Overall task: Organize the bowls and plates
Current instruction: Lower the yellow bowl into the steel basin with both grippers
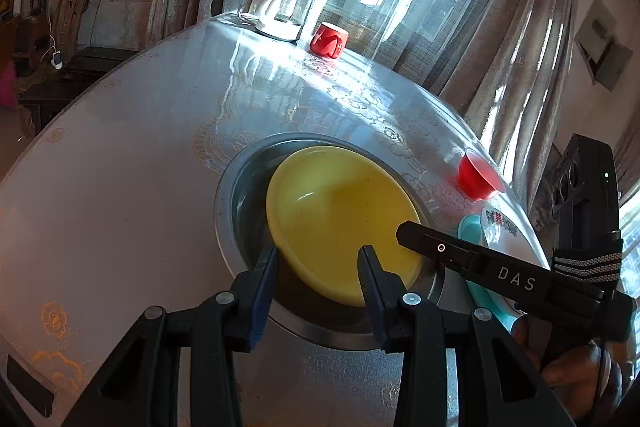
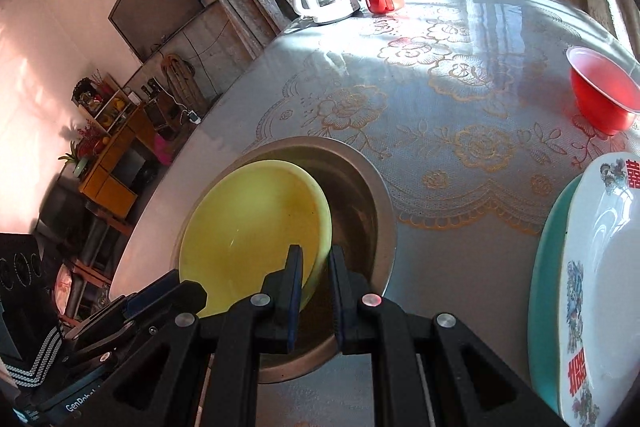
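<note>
Yellow plate (image 2: 248, 227) tilted in steel basin (image 2: 372, 211), right jaws pinching its rim, left jaws wide.

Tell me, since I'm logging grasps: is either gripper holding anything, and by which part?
The right gripper pinches the yellow bowl by its near rim, jaws on either side of the edge. The left gripper is open around the bowl's near edge, holding nothing.

The white plate (image 2: 600, 291) hides most of the teal plate (image 2: 546, 267); both run off frame.
</note>
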`<act>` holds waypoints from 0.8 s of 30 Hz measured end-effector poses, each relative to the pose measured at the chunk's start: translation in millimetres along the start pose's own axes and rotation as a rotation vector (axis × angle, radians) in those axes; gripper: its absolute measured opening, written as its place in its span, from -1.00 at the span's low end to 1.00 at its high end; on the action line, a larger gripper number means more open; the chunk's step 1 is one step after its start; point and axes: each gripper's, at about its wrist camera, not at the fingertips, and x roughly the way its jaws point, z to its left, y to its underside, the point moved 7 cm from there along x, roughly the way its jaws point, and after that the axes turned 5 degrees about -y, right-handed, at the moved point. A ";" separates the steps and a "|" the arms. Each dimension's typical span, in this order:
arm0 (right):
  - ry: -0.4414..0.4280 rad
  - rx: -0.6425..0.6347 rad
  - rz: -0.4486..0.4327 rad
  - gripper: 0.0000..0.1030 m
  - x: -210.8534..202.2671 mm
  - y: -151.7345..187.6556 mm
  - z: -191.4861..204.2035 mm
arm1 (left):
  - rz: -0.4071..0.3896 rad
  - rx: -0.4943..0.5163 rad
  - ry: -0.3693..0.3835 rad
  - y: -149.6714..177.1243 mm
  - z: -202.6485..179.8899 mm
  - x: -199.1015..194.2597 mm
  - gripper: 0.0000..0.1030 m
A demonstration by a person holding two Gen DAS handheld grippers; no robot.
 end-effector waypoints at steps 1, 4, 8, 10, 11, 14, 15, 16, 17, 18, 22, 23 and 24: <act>-0.002 0.002 -0.001 -0.75 0.0 0.1 -0.6 | 0.000 0.000 -0.001 -0.3 0.3 0.3 -0.22; 0.017 -0.019 -0.002 -0.75 1.2 -0.2 1.1 | -0.004 0.003 -0.011 -0.6 0.5 0.4 -0.22; 0.032 -0.028 0.008 -0.75 2.5 0.2 3.3 | -0.003 0.007 -0.042 -1.8 1.5 -0.6 -0.22; 0.038 -0.036 0.021 -0.74 3.5 2.0 4.9 | -0.002 0.011 -0.040 -1.2 0.3 -1.0 -0.22; 0.047 -0.044 0.020 -0.74 3.6 2.3 5.6 | -0.002 0.018 -0.044 -0.6 -0.3 -0.6 -0.22; 0.065 -0.062 0.018 -0.74 5.6 1.8 5.9 | -0.004 0.025 -0.045 1.3 -1.6 0.4 -0.22; 0.071 -0.066 0.017 -0.74 5.6 1.8 6.1 | -0.003 0.025 -0.043 1.5 -2.2 1.0 -0.22; 0.083 -0.075 0.013 -0.74 6.0 1.1 6.0 | -0.003 0.026 -0.041 1.6 -2.5 1.5 -0.22; 0.098 -0.087 0.010 -0.74 7.0 -0.4 6.0 | -0.004 0.027 -0.041 1.4 -2.4 2.0 -0.22; 0.110 -0.096 0.009 -0.74 8.2 -1.5 6.1 | -0.004 0.029 -0.042 1.5 -2.5 1.9 -0.22; 0.144 -0.123 0.003 -0.75 10.8 -3.2 5.9 | -0.009 0.035 -0.048 1.0 -2.6 1.4 -0.22; 0.149 -0.129 0.002 -0.76 11.6 -3.0 6.2 | -0.010 0.038 -0.052 0.8 -2.5 1.3 -0.22; 0.154 -0.133 0.001 -0.76 11.8 -2.8 6.5 | -0.011 0.040 -0.055 0.7 -2.5 0.9 -0.22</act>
